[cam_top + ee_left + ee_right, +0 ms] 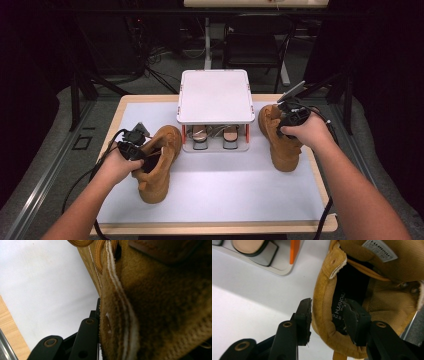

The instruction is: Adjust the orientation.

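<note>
Two tan suede boots lie on the white mat. My left gripper (144,161) is at the opening of the left boot (159,170), shut on its suede collar flap (117,322); one black finger (87,337) presses against the flap and the other is hidden behind the boot. My right gripper (327,322) straddles the padded collar of the right boot (387,297), one jaw outside and one inside the opening, with a sliver of dark insole between the inner pad and the collar. In the high view the right boot (284,147) lies right of the rack, under my right gripper (282,119).
A white two-level shoe rack (215,95) stands at the back middle of the mat (225,195), with a pair of sandals (200,135) on its lower level. The rack's corner (274,267) is close to the right boot. Wooden table edges frame the mat.
</note>
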The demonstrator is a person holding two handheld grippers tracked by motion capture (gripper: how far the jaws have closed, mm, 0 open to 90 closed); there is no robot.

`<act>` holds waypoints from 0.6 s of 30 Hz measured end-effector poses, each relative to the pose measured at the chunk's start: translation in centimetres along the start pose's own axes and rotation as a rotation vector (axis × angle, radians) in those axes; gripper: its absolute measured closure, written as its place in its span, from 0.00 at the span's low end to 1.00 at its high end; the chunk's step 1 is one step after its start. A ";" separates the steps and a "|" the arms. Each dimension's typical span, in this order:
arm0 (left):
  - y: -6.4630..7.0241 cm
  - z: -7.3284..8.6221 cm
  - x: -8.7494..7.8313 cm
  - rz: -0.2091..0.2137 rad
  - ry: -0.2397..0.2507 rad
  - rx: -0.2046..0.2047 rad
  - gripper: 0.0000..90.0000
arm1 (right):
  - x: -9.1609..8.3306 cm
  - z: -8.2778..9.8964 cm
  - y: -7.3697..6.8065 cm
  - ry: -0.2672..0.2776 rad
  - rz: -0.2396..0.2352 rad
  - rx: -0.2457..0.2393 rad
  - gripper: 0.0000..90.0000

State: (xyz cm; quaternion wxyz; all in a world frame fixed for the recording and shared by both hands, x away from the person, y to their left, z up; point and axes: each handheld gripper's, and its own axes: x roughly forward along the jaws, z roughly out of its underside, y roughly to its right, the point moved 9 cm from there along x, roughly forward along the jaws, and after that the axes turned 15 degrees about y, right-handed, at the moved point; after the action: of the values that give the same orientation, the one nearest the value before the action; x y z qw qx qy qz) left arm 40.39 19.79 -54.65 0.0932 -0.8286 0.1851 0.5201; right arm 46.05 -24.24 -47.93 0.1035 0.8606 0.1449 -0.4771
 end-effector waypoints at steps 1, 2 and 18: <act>0.0 0.0 0.0 0.000 0.000 0.000 0.84 | 0.7 0.2 0.0 -0.013 0.001 0.009 0.65; 0.0 0.0 0.0 -0.001 0.001 0.001 0.84 | 1.0 0.3 0.0 -0.014 0.004 0.006 0.66; 0.0 0.0 0.0 0.005 0.003 -0.005 0.84 | 1.4 1.1 -1.5 -0.037 -0.031 -0.021 0.85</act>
State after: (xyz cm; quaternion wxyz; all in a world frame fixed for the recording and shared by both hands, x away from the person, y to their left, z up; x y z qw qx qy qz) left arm 40.41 19.82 -54.67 0.0898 -0.8291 0.1859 0.5195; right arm 45.33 -22.97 -49.78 0.1076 0.8481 0.1614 -0.4930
